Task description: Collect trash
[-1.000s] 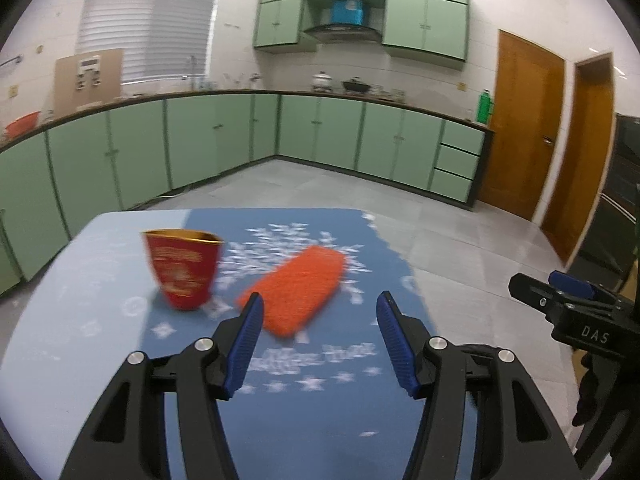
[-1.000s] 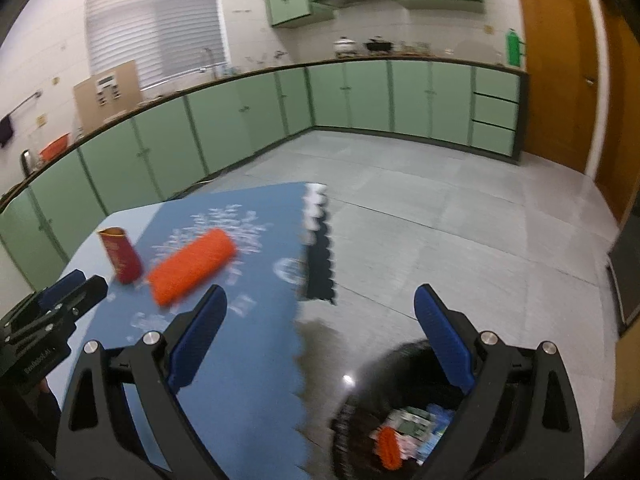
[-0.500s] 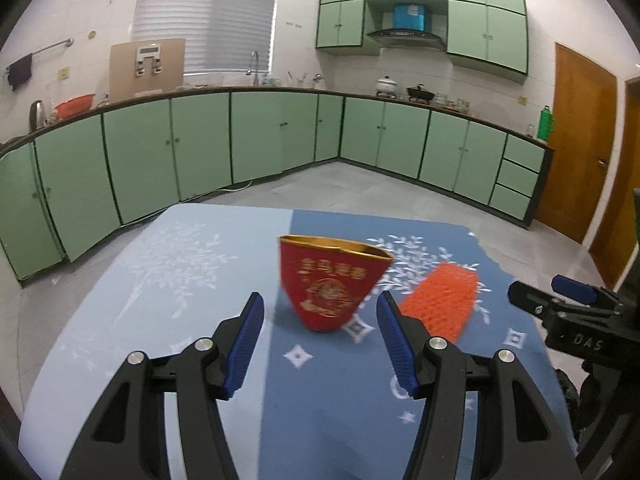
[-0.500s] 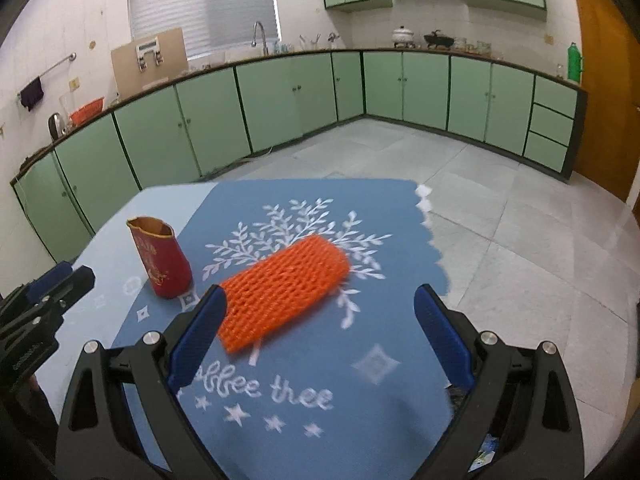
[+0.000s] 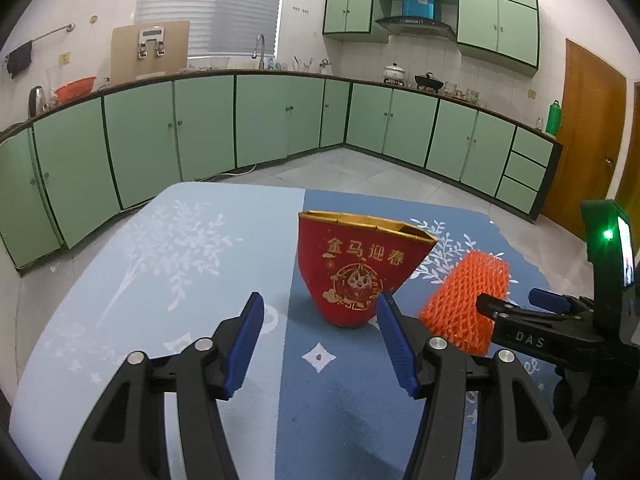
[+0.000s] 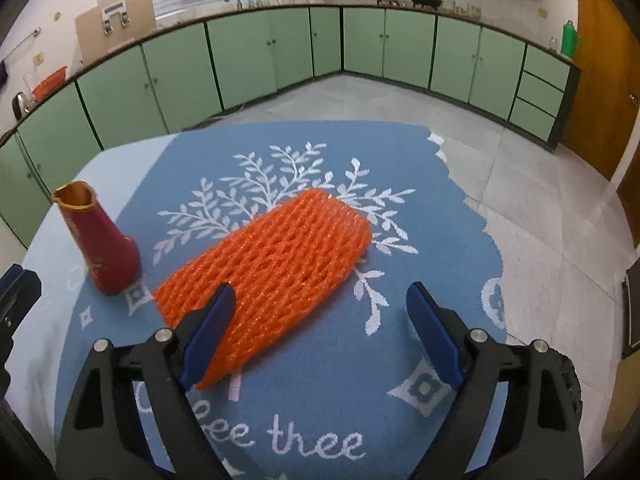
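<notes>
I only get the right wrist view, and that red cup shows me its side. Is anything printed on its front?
Observer: Yes. The red cup has gold Chinese characters above a round gold emblem with a cartoon animal.
Operator: Is the other gripper holding it?
Observer: No. The left gripper is open, with the cup just ahead of it, not gripped.
Operator: What's on the wall above those pots?
Observer: A blue box sits over the hood, between green wall cabinets.
</notes>
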`<state>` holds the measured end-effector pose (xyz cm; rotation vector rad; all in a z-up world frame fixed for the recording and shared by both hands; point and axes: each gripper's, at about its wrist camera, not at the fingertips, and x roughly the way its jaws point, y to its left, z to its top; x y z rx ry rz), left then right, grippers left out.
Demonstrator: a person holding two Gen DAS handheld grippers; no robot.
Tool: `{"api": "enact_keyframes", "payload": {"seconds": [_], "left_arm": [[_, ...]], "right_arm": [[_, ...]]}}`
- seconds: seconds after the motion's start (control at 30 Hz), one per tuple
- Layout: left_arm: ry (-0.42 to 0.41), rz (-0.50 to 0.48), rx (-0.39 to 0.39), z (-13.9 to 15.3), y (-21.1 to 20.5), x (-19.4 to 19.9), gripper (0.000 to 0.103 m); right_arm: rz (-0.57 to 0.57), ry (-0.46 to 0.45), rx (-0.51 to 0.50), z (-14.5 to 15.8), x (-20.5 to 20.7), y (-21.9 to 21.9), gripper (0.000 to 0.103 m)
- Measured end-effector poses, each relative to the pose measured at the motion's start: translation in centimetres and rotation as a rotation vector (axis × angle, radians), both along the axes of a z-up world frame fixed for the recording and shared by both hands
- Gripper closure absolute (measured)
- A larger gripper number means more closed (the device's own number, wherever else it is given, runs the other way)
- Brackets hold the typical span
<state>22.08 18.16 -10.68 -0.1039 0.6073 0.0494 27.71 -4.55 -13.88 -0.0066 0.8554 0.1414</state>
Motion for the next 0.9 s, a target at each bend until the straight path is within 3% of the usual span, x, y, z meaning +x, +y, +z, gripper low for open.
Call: {"api": "enact_keyframes", "payload": {"seconds": [0.2,0.37,0.53,0.9], "left_arm": [[0.024,-0.009,-0.007,-0.5,0.1,0.9,0.045],[0.033,-0.022,-0.010,-0.5,-0.4,1.5,0.043],[0.045,-0.041,-0.008,-0.6,-1.6,2.3,0.039],[0.052,-0.030,0.003,-0.6,-4.0,4.7,0.021]], "right_arm": [[0.040,0.035,0.009,-0.6,0.5,0.6,0.035],[0.120,0.028,0.031,-0.4,0.1,1.5,0.071],[0.134,0.009,0.049,0.2,-0.1,1.4,0.094],[0.123,0.008,0.060,0.4,0.6,-0.1,0.095]]}}
